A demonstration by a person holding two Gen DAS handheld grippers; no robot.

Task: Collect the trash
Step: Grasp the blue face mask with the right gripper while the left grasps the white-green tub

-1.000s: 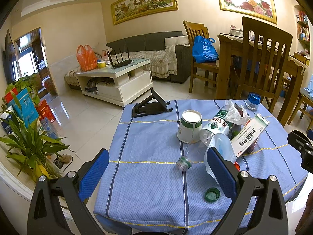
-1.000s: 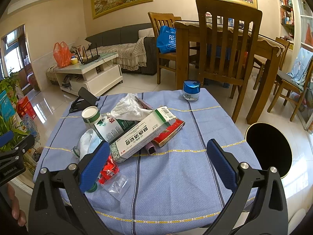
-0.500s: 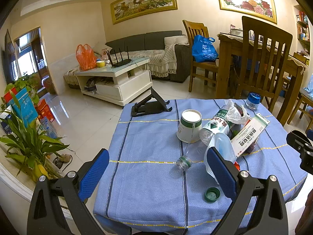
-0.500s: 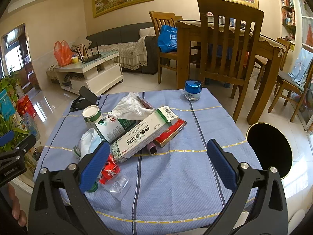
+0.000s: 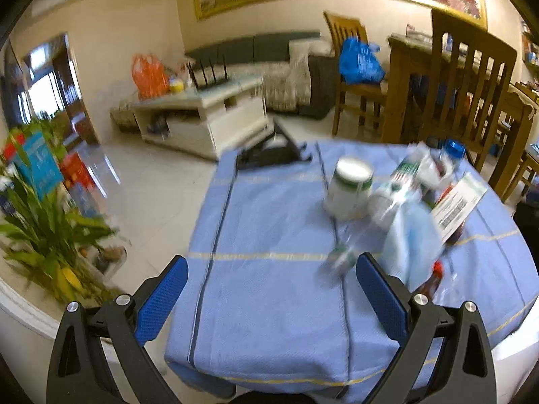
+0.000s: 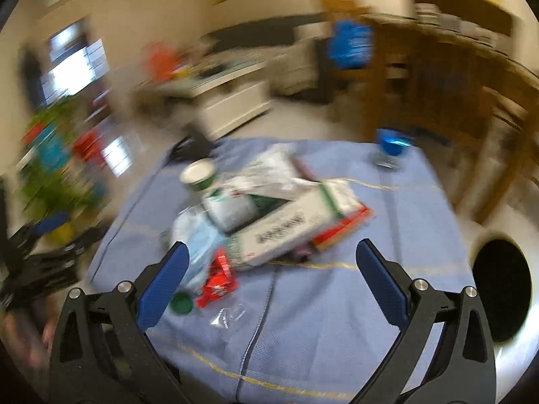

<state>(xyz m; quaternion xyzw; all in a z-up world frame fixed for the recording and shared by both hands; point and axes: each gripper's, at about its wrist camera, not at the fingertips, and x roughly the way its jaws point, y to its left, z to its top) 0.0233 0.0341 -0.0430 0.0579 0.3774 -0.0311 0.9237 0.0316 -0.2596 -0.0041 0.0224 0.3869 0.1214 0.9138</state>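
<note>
— Where is the trash pile (image 6: 269, 208) being seen?

— It is being shown heaped on the blue tablecloth (image 6: 337, 320): a long white box (image 6: 286, 232), a red wrapper (image 6: 219, 279) and a green cap (image 6: 182, 304) lying at its near edge.

— And the tools?

— The right gripper (image 6: 269, 276) is being held spread wide, nothing grasped. The left gripper (image 5: 269, 289) is likewise being held apart, empty, beside the white jar (image 5: 350, 188). A black bin (image 6: 498, 289) is being seen at the right.

Grey sofa (image 5: 269, 47), wooden chairs (image 5: 471, 77)
</note>
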